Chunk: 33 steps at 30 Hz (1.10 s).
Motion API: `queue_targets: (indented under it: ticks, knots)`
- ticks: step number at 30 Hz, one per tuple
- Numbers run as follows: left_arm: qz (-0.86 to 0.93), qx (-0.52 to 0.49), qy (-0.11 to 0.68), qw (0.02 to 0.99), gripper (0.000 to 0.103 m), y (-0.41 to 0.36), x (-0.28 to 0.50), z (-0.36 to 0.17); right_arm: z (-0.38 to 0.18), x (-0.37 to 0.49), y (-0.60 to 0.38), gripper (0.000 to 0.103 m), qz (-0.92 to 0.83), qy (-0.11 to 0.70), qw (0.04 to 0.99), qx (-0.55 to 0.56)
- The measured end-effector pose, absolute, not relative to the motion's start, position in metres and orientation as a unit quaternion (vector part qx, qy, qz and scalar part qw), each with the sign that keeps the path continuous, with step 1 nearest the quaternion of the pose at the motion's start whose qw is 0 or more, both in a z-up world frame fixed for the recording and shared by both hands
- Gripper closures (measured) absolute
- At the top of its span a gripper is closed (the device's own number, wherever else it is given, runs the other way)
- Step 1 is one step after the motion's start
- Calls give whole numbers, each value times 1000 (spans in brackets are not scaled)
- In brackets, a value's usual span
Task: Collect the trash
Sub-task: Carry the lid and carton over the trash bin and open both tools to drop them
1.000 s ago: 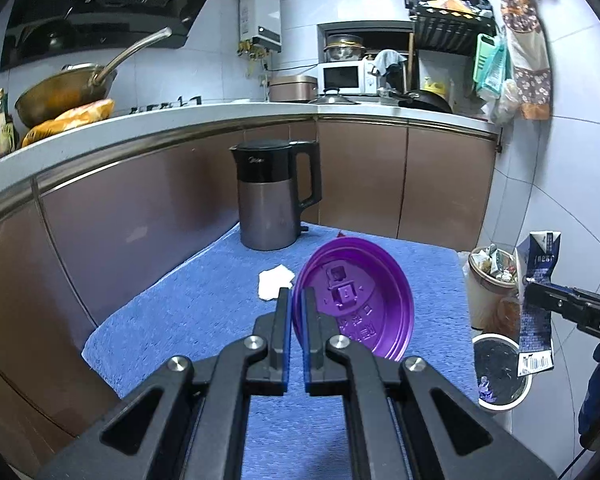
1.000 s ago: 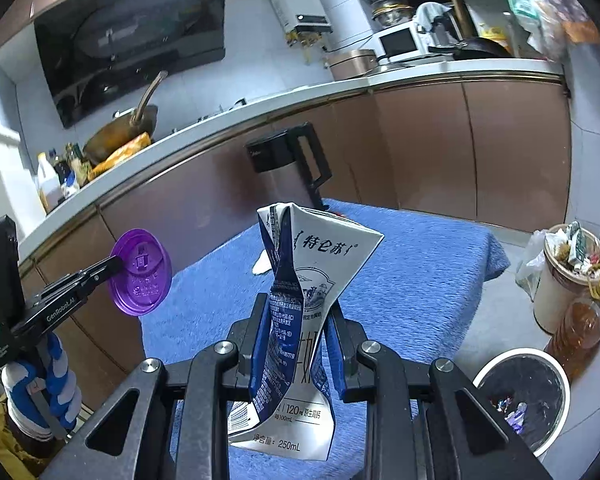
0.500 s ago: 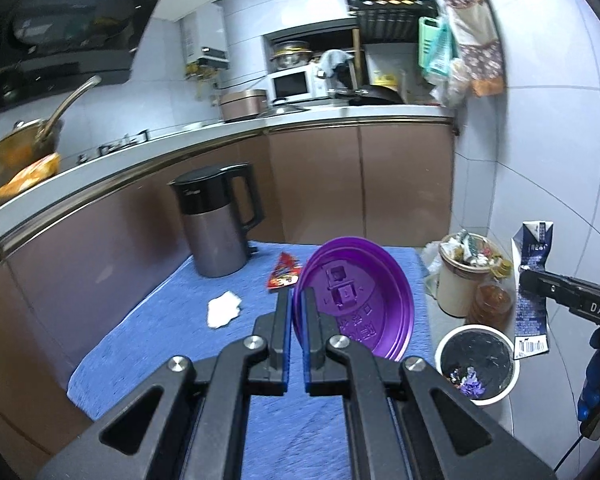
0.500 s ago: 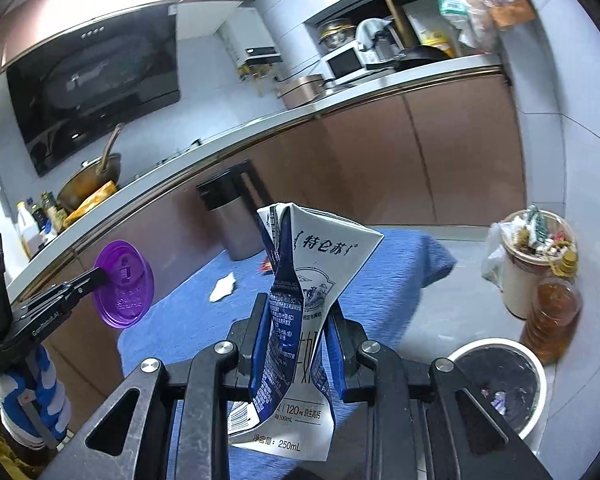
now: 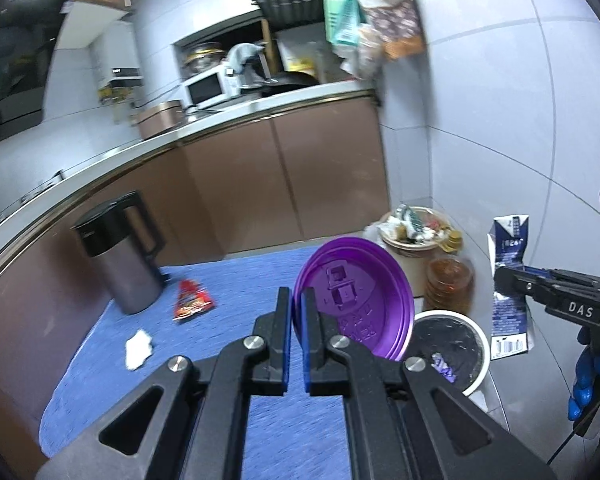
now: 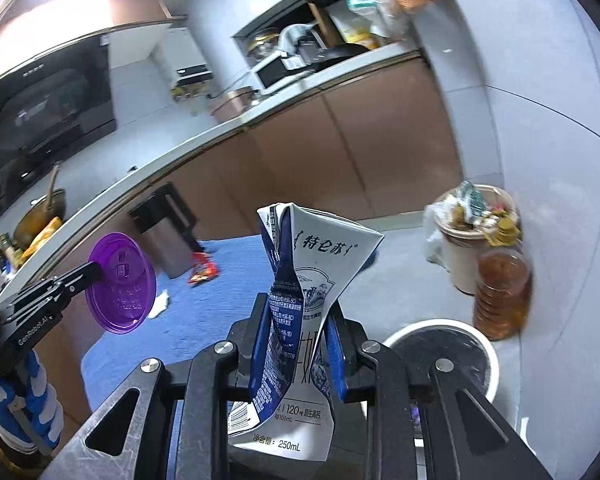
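Both grippers have swung toward the bin (image 5: 450,344), gripping lid (image 5: 354,304) and carton (image 6: 300,320)

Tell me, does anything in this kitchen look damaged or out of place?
The milk carton in the right gripper is crushed and twisted. A red snack wrapper and a crumpled white tissue lie loose on the blue cloth. The beige floor bin is overflowing.

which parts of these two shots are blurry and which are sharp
Left wrist view: kettle and red wrapper smeared, left claw and purple lid crisp. Right wrist view: amber jar blurred, milk carton print readable.
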<state>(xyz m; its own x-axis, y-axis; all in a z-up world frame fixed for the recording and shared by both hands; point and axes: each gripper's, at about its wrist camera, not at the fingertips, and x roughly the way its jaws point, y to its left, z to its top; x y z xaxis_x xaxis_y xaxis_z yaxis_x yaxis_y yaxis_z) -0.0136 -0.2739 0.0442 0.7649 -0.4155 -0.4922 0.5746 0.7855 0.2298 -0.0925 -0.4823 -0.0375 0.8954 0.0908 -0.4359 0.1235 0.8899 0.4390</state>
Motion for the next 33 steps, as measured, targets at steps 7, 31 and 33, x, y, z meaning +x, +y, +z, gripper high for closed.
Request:
queue_targets:
  ticks: [7, 31, 33]
  knots:
    - [-301, 220, 236, 897, 99, -336, 0, 12, -73, -88, -519, 78, -56, 255, 931, 254]
    - [-349, 233, 349, 838, 59, -451, 56, -110, -185, -44, -580, 56, -154, 362, 883, 258]
    - [-348, 229, 348, 840, 59, -448, 56, -106, -187, -46, -580, 56, -158, 363, 881, 259]
